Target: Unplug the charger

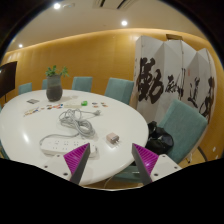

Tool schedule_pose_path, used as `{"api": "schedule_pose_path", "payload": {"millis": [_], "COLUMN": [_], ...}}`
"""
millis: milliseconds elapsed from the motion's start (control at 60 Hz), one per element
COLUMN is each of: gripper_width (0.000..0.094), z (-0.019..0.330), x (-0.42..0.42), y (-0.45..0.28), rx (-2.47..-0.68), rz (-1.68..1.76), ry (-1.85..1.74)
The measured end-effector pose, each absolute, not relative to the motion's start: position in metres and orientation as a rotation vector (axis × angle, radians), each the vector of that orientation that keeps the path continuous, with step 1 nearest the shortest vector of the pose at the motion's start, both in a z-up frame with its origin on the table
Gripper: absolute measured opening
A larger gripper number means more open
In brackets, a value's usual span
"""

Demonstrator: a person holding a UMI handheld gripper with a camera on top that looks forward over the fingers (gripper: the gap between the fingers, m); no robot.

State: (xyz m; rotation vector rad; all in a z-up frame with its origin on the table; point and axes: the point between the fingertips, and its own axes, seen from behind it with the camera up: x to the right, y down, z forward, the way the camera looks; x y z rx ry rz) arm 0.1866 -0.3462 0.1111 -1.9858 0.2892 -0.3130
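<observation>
The hand-held gripper point(111, 160) hangs wide open and empty above the near rim of the round white table point(25, 125), its fingers point(78, 157) apart, the power strip point(62, 146) just ahead and the coiled charger cable point(78, 119) beyond

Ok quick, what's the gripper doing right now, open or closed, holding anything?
Gripper: open, holding nothing; it hovers short of the white power strip on the round table.
</observation>
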Motion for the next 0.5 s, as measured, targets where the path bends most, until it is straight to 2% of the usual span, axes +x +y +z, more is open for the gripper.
{"api": "schedule_pose_path", "payload": {"millis": [500], "gripper_width": [0.0869], "z": [0.133], "x": [0.157], "y": [-0.402], "rx": [-1.930], "rz": [-0.338], "ry": [0.218]}}
